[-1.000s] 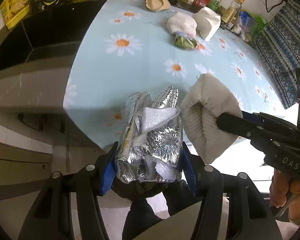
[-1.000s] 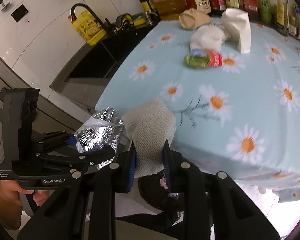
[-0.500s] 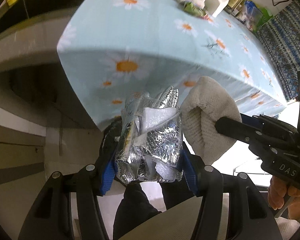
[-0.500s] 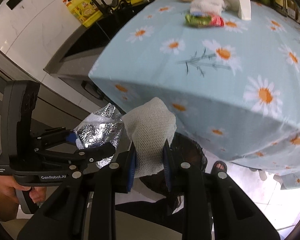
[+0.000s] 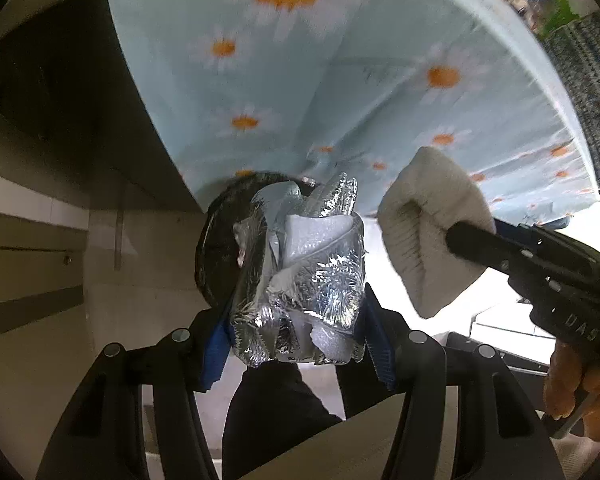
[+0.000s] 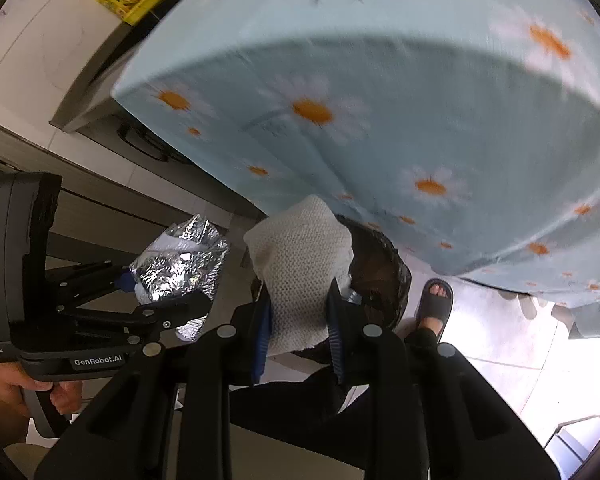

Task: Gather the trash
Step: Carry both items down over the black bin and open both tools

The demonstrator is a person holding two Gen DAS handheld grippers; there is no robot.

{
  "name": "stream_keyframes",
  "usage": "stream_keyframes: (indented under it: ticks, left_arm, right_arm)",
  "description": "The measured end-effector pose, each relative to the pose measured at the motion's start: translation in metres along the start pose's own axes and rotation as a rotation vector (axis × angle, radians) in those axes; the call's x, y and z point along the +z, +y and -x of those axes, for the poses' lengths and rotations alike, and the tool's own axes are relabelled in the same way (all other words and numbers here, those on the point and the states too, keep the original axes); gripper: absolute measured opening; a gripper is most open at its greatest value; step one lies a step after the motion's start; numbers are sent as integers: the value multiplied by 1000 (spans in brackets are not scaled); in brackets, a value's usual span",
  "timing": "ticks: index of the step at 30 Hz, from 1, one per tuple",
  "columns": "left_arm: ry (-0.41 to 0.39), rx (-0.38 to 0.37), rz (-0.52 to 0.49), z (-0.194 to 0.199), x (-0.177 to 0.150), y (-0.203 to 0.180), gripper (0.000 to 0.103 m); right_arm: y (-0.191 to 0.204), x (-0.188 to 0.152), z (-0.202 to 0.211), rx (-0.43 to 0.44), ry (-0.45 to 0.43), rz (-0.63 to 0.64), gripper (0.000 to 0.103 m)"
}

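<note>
Ahead of the left claw, past the foil bundle it grips, the dark bin sits open, tucked under the hanging tablecloth. The cloth's drape closes off the space above and beyond both claws. The right claw, gripping a white rag, crowds the left one's right side. A sandalled foot stands just right of the bin. Cabinet fronts wall the left.
</note>
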State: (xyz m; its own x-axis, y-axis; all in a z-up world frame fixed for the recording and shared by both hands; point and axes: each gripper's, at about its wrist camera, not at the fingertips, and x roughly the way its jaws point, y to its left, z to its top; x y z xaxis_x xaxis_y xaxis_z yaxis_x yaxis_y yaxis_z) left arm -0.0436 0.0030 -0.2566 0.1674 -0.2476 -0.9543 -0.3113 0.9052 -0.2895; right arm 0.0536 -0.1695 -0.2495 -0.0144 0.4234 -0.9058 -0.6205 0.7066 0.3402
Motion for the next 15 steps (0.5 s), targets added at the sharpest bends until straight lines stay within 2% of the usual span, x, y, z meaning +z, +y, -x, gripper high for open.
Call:
stream_keyframes:
  ticks: [7, 13, 14, 15]
  left_arm:
    - [61, 12, 22, -24, -6, 7, 56]
    - [84, 17, 32, -30, -6, 9, 59]
    - [84, 31, 28, -30, -6, 10, 63]
    - [84, 54, 27, -33, -5, 11, 71]
  right_arm:
    - [-6, -3, -18, -7, 47, -22, 28]
    - [-6, 2, -23, -2, 52, -38, 31]
    - [-7, 2, -23, 1, 51, -41, 33]
    - [-7, 4, -22, 6, 51, -49, 35]
